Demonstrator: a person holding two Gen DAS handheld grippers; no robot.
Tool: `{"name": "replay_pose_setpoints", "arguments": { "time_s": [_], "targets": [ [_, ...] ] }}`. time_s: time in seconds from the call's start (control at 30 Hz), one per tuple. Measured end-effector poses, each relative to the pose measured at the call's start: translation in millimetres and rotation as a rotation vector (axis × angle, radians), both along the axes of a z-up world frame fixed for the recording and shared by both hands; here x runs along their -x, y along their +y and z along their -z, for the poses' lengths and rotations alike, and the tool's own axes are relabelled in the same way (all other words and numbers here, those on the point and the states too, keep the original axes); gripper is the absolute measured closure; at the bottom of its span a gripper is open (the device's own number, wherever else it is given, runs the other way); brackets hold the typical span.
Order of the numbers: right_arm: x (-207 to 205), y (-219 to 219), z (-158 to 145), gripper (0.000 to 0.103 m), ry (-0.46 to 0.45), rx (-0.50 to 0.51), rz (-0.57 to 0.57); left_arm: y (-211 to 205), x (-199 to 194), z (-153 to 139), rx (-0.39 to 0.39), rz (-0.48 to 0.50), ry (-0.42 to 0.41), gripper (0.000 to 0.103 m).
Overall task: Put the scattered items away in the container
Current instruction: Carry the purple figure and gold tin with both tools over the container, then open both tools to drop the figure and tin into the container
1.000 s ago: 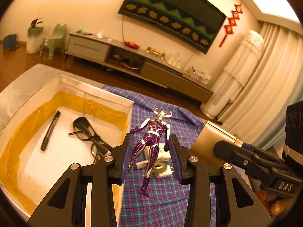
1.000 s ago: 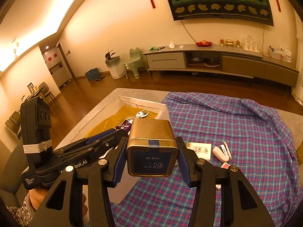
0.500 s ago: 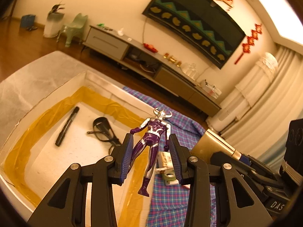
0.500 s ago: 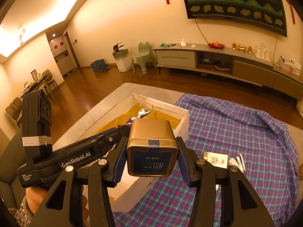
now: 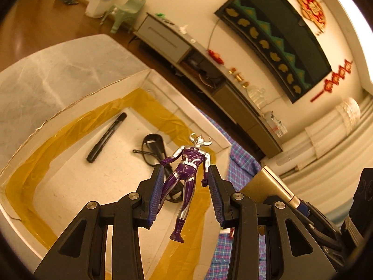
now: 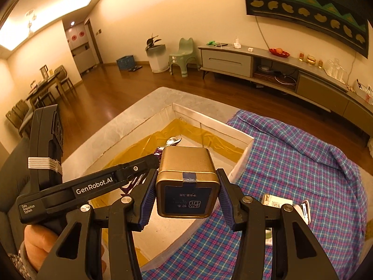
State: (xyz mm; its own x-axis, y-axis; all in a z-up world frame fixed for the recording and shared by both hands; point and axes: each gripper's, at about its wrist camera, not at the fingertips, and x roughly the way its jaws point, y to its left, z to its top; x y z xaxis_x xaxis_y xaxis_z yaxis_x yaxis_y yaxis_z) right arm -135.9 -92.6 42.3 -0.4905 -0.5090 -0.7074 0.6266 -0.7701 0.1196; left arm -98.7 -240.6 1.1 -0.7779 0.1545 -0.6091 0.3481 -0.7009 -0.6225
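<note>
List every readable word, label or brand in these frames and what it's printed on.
"GenRobot.AI": side of the left gripper, right wrist view.
"Data Acquisition System": small print on that gripper's body.
Gold tin: blue label with characters, upside down, too small to read.
Packet on the plaid cloth: print too blurred.

Glossy plastic figure, brushed gold metal tin, woven plaid cloth
</note>
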Motion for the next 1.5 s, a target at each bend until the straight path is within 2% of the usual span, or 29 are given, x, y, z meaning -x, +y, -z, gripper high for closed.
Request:
{"name": "replay_pose_setpoints", "arguments": {
  "time_s": [0.2, 0.47, 0.87, 1.1, 1.27, 1.33, 1.4, 1.5],
  "targets": [
    [8.8, -19.5, 10.1, 0.052, -0.01, -0.055, -0.035, -14.9, -1.7, 13.5, -0.063, -0.047, -0.035, 0.063],
    [22.8, -45.2, 38.4, 0.052, -0.091, -0.137, -0.1, -29.2, -2.6, 33.4, -0.145, -0.098, -0.099, 0.063],
    [25.9, -77.2, 73.9, 0.052, -0.148, -0.328, -0.222, -43.8, -2.0, 54.9, -0.216, -0.161, -0.173, 0.063],
    [26.1, -94.9, 96.5, 0.052, -0.195, -0.435, -0.286, -48.3, -1.8, 57.9, -0.2, -0.185, -0.193, 0.062],
    [28.4, -103.8, 103.0, 0.052, -0.198, -0.462, -0.284, -52.0, -4.8, 59.3, -0.221, -0.204, -0.194, 0.059],
    [30.8, -104.3, 103.6, 0.052, -0.2, -0.461, -0.272, -53.3, -5.2, 60.1, -0.235, -0.205, -0.194, 0.052],
    [32.8, -103.9, 103.6, 0.052, -0.2, -0.454, -0.265, -53.7, -5.3, 60.1, -0.243, -0.207, -0.19, 0.05],
    [34.3, -99.4, 101.1, 0.051, -0.198, -0.432, -0.248, -53.6, -8.2, 57.3, -0.223, -0.222, -0.188, 0.049]
  ]
}}
